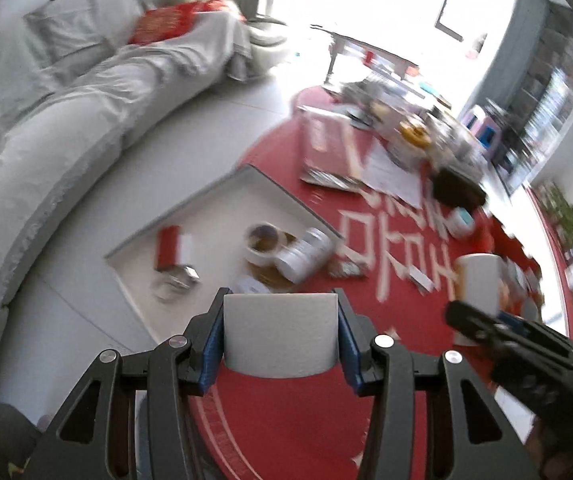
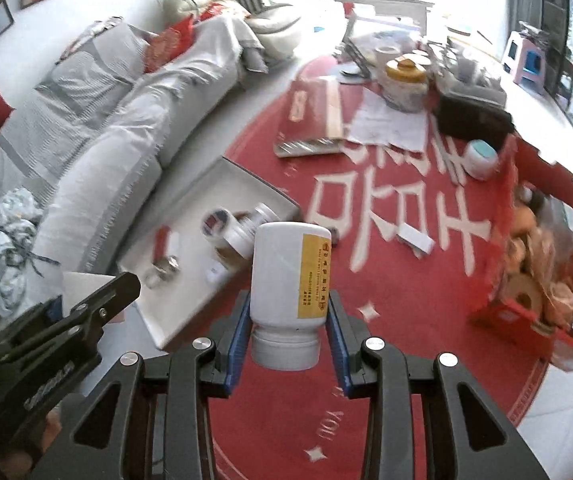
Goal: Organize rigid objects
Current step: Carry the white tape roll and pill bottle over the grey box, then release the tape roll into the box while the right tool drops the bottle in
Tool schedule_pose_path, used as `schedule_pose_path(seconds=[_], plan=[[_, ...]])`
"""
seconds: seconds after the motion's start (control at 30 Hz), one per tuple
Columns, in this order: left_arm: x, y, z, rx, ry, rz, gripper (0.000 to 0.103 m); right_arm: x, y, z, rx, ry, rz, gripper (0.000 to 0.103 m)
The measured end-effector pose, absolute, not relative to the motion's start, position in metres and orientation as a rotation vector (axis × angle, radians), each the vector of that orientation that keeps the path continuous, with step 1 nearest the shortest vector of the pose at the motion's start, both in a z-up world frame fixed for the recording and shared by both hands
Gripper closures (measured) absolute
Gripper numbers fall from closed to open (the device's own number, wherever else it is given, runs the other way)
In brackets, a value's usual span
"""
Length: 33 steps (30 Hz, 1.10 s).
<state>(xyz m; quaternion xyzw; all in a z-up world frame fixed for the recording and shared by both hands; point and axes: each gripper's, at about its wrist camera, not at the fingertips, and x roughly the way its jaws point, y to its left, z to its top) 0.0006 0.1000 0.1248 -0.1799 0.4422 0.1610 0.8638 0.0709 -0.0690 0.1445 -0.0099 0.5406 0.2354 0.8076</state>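
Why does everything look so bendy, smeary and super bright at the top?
Left wrist view: the fisheye lens curves the sofa, camera motion smears the tray and its contents, and window light whites out the top. Right wrist view: sharper, with the white bottle crisp between the fingers, though the red box blurs.

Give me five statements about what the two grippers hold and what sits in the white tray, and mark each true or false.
1. The left gripper is shut on a white roll. True.
2. The right gripper is empty. False: it is shut on a white bottle with a yellow label.
3. The white bottle is held cap toward the camera. True.
4. The white tray holds nothing. False: a tape roll, a red-and-white box and other small items lie in it.
5. The tray sits on the sofa. False: it lies at the edge of the red rug.
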Motion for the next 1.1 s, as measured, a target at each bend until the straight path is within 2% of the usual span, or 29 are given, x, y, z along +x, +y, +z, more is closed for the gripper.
schedule_pose_path(seconds=[0.23,0.4,0.8,1.1], plan=[[0.005,0.150,0.135,-0.391,0.882,0.472,0.051,0.099,-0.024,0.174,-0.003,1.104,0.588,0.066],[0.011,0.167,0.117,-0.371,0.902,0.545,0.051,0.113,0.016,0.180,-0.047,1.072,0.632,0.066],[0.031,0.179,0.027,-0.388,1.081,0.585,0.051,0.112,0.054,0.080,-0.156,1.268,0.618,0.066],[0.044,0.190,0.005,-0.388,1.121,0.588,0.051,0.122,0.065,0.063,-0.161,1.291,0.625,0.066]])
